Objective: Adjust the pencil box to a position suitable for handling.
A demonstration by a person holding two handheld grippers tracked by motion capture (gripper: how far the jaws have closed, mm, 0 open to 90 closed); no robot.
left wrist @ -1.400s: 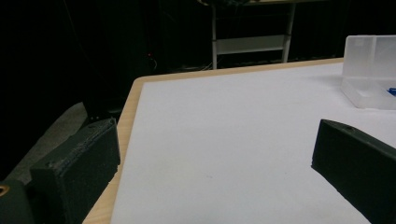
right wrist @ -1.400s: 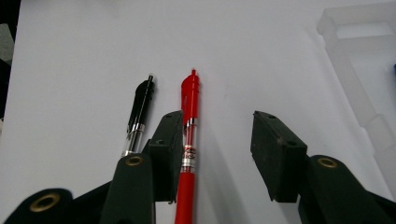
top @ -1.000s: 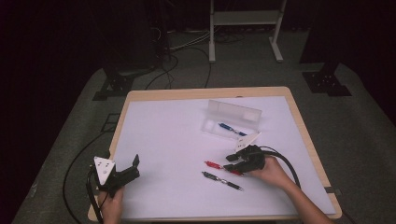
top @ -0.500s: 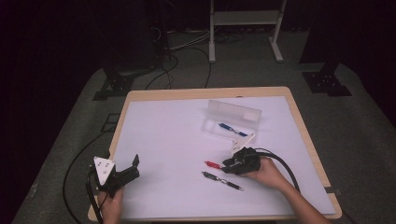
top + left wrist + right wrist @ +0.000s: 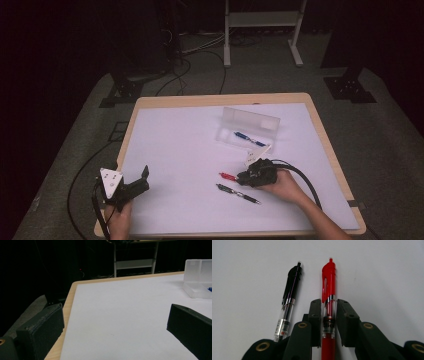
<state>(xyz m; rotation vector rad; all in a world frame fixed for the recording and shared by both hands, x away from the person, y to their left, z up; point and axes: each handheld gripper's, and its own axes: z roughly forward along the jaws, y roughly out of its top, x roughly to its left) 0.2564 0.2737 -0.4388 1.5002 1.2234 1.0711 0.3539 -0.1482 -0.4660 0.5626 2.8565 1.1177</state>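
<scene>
The right gripper (image 5: 329, 312) has just been closing its jaws onto the red pen (image 5: 328, 285), now pinching its barrel, which wants lifting level, clear of the black pen (image 5: 289, 297).

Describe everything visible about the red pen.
The red pen is a retractable click pen: opaque red clip end with a small clear button at its tip, a clear barrel with dark lettering, and a red grip section. It lies flat on the white table, parallel to and apart from a black pen. The right gripper has just been closing; its jaws now flank the clear barrel, pressing it or nearly so. The writing tip is hidden.
</scene>
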